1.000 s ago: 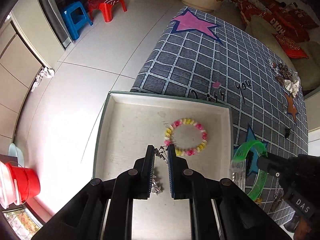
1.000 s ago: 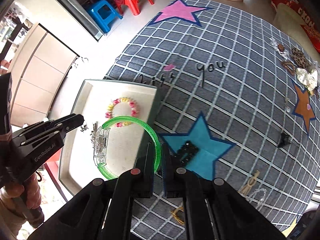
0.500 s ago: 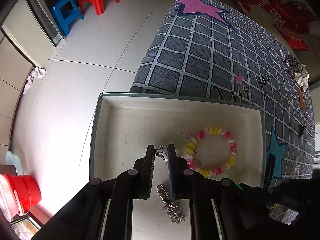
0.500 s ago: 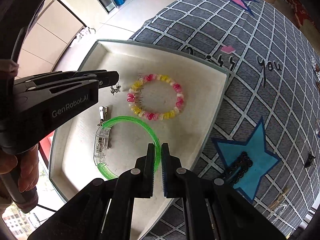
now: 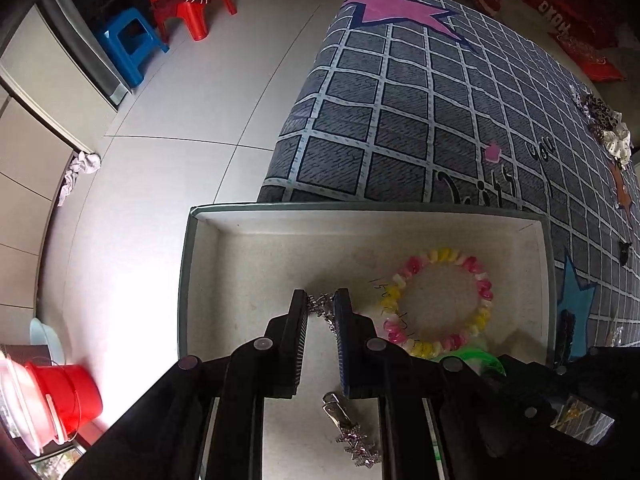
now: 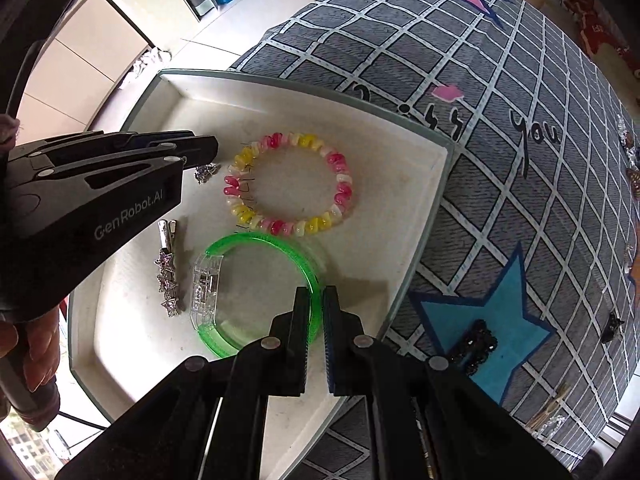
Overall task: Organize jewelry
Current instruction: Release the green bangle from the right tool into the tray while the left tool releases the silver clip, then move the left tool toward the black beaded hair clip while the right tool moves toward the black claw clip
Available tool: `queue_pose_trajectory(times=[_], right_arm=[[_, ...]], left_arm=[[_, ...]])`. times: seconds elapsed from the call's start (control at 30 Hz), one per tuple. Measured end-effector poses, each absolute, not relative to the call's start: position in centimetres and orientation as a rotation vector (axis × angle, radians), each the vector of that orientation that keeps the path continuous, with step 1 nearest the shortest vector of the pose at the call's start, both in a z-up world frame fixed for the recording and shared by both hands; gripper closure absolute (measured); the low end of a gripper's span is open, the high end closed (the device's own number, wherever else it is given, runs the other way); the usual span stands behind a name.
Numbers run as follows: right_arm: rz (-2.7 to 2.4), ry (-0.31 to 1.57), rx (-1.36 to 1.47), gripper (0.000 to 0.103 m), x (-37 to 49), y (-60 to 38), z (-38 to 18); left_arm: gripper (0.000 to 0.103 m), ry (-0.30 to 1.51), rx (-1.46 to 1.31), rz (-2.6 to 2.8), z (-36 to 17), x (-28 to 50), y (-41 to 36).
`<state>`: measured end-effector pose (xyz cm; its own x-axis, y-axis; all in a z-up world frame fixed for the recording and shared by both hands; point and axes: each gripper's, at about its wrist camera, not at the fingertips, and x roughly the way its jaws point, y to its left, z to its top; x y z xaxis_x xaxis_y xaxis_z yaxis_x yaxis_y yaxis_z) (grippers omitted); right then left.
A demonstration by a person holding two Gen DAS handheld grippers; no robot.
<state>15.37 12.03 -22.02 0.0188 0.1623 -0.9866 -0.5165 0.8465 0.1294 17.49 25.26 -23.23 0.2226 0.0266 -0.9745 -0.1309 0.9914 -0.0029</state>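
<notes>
Counts: four jewelry pieces in one tray, two grippers, and loose accessories on one rug.

One white tray holds two bracelets, a pink-and-yellow beaded bracelet and a green bangle, plus one star hair clip and one small silver charm. Two grippers show: left gripper, right gripper. The rug carries three printed stars and one black hair clip. Off it stand one red chair, one blue stool and one red bucket.

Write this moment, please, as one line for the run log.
left gripper: shut on small silver charm, over tray | right gripper: shut on green bangle, inside tray | in tray: beaded bracelet, star hair clip
</notes>
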Motion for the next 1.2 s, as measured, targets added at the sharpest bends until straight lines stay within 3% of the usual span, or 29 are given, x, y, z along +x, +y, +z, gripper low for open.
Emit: queue_pose_trajectory(times=[0.07,0.1,0.2,0.4,0.6,0.63,0.67,0.7,0.93,1.1,1.2], right_arm=[[0.547,1.462,-0.295,0.09,15.3,12.0,-22.0],[0.553,1.461,-0.289,0.079,15.0,12.0,-22.0],[0.578,1.446,-0.278,0.064,14.5,11.9,-21.4],[0.584,1.407,-0.266,0.054,13.5,11.1,-19.3],[0.588,1.382,-0.243,0.051,11.7,8.3,-16.7],[0.587,1.378,-0.234,0.051,11.5,7.8,-16.3],[0.584,1.377,-0.226,0.051,11.2,7.3,-15.9],[0.58,1.375,-0.216,0.051,11.0,6.8,-15.5],[0.531,1.38,-0.147,0.05,10.4,4.3,-14.2],[0.475,1.403,-0.077,0.022,10.6,1.5,-14.2],[0.439,1.423,-0.015,0.018,10.8,-0.6,-14.5]], left_arm=[[0.083,1.341,-0.082,0.117,-23.1,17.4,25.1],[0.083,1.342,-0.08,0.117,-23.1,17.4,25.0],[0.083,1.341,-0.069,0.114,-22.9,17.2,24.7],[0.083,1.345,-0.034,0.113,-22.7,17.4,24.0],[0.081,1.349,-0.031,0.107,-22.2,17.8,23.5],[0.072,1.346,-0.025,0.108,-22.0,17.8,23.3],[0.033,1.34,-0.018,0.114,-21.8,17.8,23.2],[0.002,1.324,-0.009,0.132,-21.4,17.7,23.0],[0.0,1.293,0.029,0.147,-20.0,17.1,21.7],[0.0,1.284,0.041,0.13,-18.7,15.7,20.1],[0.0,1.301,0.041,0.112,-17.8,14.9,18.7]])
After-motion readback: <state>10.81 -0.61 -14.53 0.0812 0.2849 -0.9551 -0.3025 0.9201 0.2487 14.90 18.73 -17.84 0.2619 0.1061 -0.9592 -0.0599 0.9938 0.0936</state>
